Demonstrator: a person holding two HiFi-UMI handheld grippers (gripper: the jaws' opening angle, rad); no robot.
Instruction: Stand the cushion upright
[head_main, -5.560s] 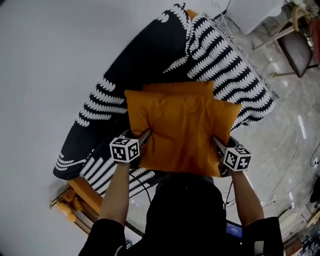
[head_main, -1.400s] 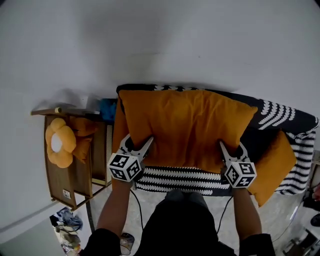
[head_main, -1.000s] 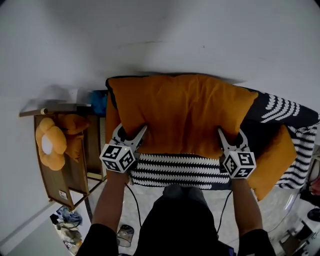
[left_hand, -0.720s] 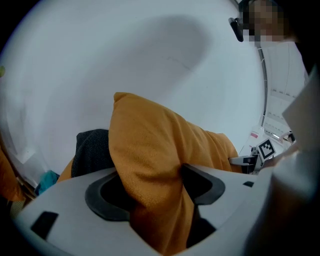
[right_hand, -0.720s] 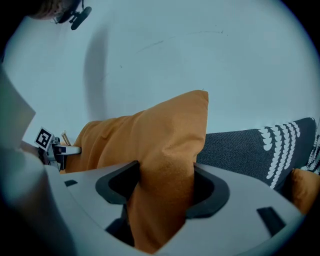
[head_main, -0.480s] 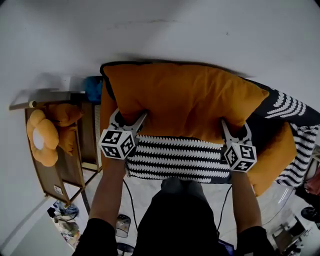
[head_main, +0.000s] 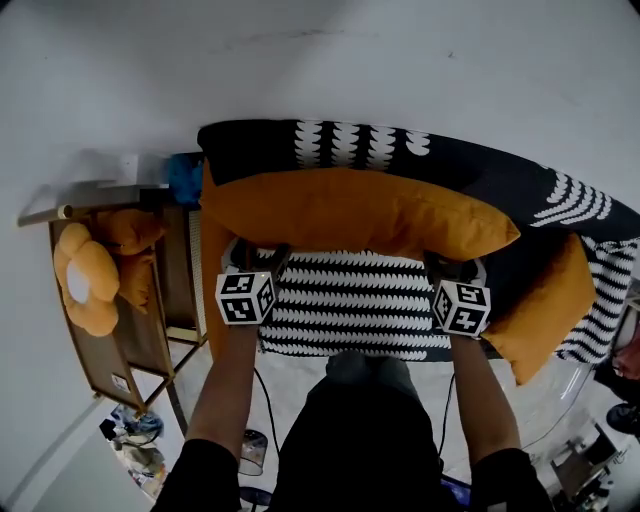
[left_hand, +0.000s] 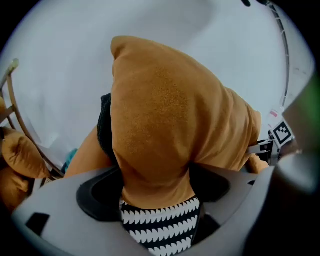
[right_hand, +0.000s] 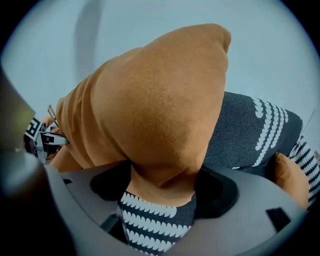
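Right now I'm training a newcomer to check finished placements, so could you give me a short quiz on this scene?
1. True or false: the plump orange fabric cushion lies flat on the black-and-white patterned sofa seat.
2. What stands beside the sofa, on the person's left? A) a wooden rack B) a fridge C) a floor lamp
3. What sits between the jaws of the left claw and the right claw?
Key: 1 false, it stands on its long edge. 2 A. 3 The cushion's lower corners; both claws' jaws have just been opening.
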